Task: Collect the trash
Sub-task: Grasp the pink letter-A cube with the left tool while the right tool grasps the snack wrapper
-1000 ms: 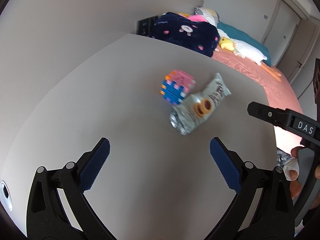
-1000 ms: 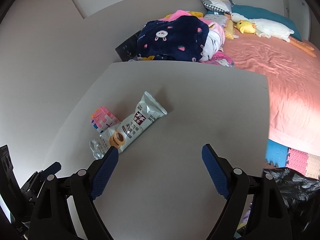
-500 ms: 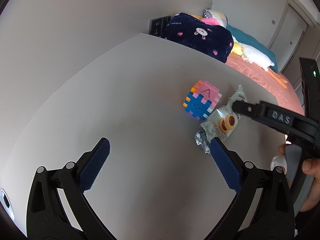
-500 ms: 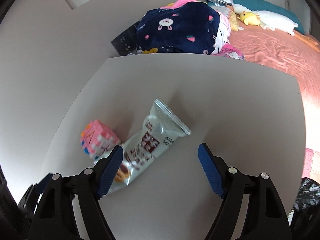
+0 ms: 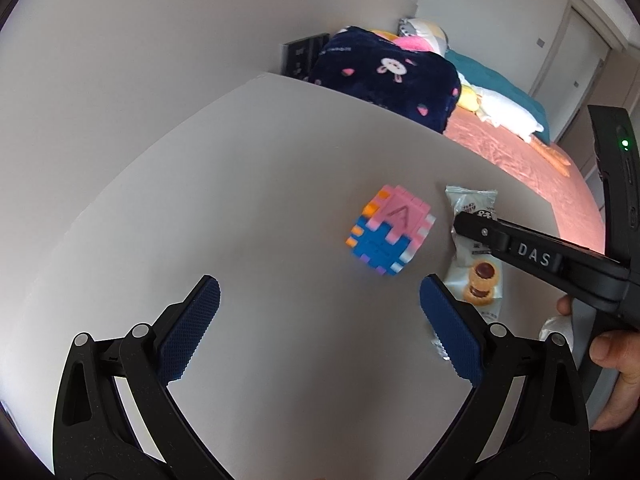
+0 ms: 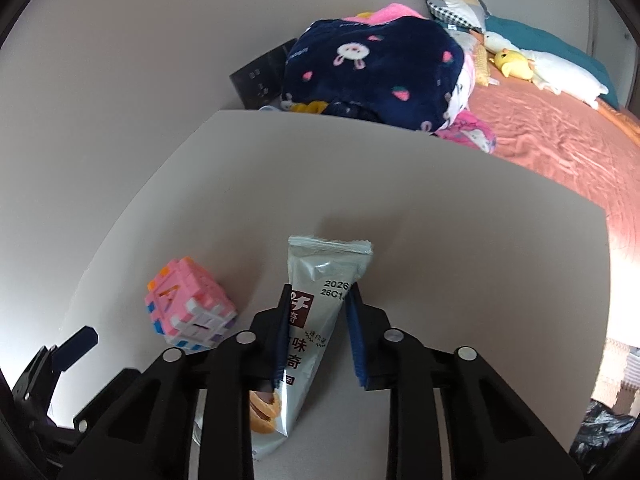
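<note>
Bedroom; pale grey table (image 6: 460,248) beside bed with salmon cover (image 6: 560,136).
Snack wrapper (image 6: 320,300): silver-green, flat on table, just right of pink-and-blue puzzle cube (image 6: 188,312).
Right gripper (image 6: 318,332): jaws narrowed around wrapper, blue pads against both edges.
Left gripper (image 5: 320,336): jaws wide apart, holding nothing, above bare table near cube.
Navy blanket (image 6: 372,68): heaped past far table edge.

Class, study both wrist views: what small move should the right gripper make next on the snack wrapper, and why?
Probably finish closing and then lift. The right gripper already straddles the snack wrapper, its blue pads narrowed to the packet's sides, while the packet lies flat on the table. The toy cube sits just beside it, so lift straight up. The left gripper hangs open, holding nothing.
</note>
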Action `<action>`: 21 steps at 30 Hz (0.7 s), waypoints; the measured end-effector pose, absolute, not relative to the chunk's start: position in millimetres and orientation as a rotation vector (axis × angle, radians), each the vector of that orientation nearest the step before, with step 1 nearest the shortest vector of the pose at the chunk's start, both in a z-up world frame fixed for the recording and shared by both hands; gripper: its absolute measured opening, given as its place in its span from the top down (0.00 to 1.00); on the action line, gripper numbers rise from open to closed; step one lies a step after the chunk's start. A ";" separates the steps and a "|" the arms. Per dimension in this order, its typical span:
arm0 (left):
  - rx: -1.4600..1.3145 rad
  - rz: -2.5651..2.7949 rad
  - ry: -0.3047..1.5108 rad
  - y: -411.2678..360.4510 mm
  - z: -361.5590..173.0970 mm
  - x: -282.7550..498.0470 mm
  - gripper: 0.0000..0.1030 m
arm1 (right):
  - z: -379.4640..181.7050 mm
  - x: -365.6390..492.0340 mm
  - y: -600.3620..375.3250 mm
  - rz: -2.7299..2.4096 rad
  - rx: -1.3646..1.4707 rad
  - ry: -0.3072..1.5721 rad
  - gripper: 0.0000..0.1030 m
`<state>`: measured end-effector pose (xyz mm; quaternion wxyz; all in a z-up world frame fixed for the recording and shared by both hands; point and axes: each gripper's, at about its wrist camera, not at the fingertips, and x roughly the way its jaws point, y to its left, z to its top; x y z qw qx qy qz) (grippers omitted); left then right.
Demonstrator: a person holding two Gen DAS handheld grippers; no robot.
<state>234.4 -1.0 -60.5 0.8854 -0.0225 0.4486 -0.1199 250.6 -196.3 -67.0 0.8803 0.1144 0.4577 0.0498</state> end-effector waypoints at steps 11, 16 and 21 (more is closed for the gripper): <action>0.004 -0.307 0.914 -33.3 -74.6 269.9 0.06 | -64.5 246.7 -229.4 0.090 0.263 0.945 0.75; 0.045 -0.308 0.906 -40.6 -76.3 277.1 0.19 | -60.2 241.2 -233.2 0.097 0.259 0.939 0.75; 0.078 -0.303 0.911 -44.8 -80.2 278.2 0.52 | -56.1 234.4 -234.7 0.102 0.262 0.934 0.75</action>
